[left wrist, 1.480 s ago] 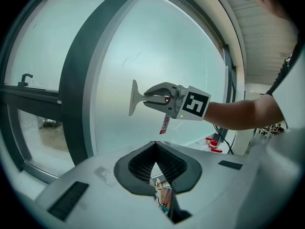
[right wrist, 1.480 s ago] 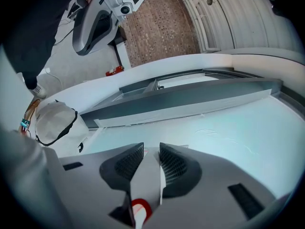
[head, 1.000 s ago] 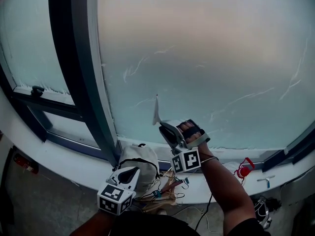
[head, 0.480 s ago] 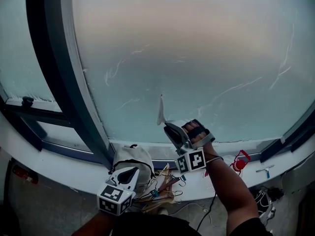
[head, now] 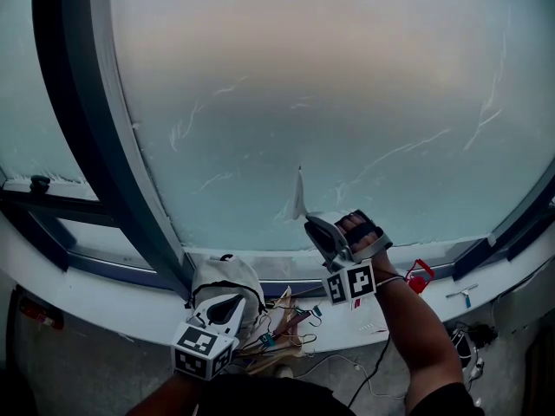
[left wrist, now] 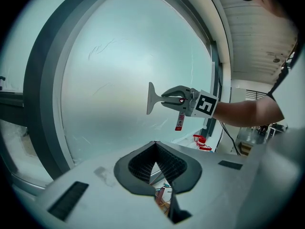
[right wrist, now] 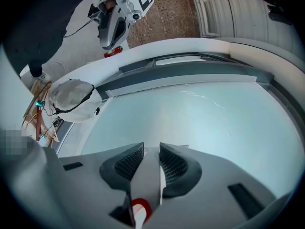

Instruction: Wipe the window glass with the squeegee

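Gripping the squeegee [head: 298, 199] by its flat handle, the right gripper [head: 310, 224] holds the blade against or just off the window glass [head: 329, 94], lower centre of the head view. Contact cannot be confirmed. The left gripper [head: 227, 306] hangs at lower left, jaws closed together on nothing.

Risk, in my judgement: under pressure the thin handle could twist between the pads. That would tilt the blade off the pane and leave fresh streaks beside those already visible.

Count: one squeegee, two grippers, one large pane, one white bag [head: 222, 282] on the sill [head: 104, 289].
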`<action>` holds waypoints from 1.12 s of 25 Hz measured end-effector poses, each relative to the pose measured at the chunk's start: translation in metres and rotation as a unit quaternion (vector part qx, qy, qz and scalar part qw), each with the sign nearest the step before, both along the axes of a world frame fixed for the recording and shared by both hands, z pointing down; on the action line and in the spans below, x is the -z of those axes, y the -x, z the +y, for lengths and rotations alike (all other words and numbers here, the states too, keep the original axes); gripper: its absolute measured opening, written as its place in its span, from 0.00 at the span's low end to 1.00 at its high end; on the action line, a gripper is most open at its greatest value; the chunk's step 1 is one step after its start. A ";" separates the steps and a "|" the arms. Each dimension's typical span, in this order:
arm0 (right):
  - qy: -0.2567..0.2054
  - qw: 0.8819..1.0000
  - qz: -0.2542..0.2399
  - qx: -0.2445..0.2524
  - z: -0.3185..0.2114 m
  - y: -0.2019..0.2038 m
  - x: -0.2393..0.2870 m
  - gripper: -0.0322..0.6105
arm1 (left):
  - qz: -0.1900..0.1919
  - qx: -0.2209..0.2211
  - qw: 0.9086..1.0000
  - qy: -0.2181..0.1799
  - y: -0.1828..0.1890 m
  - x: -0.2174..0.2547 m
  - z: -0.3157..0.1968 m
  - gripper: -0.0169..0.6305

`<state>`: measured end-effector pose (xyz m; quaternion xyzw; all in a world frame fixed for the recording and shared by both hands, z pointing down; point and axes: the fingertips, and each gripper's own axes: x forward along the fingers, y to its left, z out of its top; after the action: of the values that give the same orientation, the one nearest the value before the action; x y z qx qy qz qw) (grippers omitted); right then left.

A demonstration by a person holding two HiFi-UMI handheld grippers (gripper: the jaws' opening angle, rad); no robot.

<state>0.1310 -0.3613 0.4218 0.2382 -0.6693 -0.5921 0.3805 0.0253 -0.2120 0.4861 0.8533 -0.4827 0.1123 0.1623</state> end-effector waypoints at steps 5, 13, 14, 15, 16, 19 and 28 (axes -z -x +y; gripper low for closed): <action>-0.004 1.000 0.008 -0.019 -0.002 -0.025 0.001 0.19 | -0.001 -0.007 1.000 -0.003 -0.005 0.001 -0.002 0.03; -0.010 0.999 0.008 -0.050 -0.008 -0.061 0.006 0.19 | -0.001 -0.016 1.000 -0.010 -0.014 0.005 -0.005 0.03; -0.010 0.998 0.008 -0.054 -0.009 -0.065 0.007 0.19 | -0.003 -0.015 1.000 -0.009 -0.014 0.005 -0.005 0.03; -0.011 0.998 0.008 -0.058 -0.010 -0.070 0.007 0.19 | -0.005 -0.015 1.000 -0.009 -0.015 0.006 -0.006 0.03; -0.011 0.998 0.009 -0.062 -0.011 -0.074 0.007 0.19 | -0.006 -0.016 1.000 -0.008 -0.016 0.006 -0.005 0.03; -0.013 0.997 0.011 -0.073 -0.012 -0.086 0.007 0.19 | -0.006 -0.020 1.000 -0.006 -0.018 0.006 -0.004 0.03; -0.014 0.995 0.012 -0.098 -0.015 -0.109 0.007 0.19 | -0.005 -0.023 1.000 -0.009 -0.016 0.006 -0.001 0.03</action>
<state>0.2404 -0.3759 0.4152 0.3009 -0.6295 -0.5639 0.4418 0.0414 -0.2133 0.4804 0.8648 -0.4650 0.1163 0.1498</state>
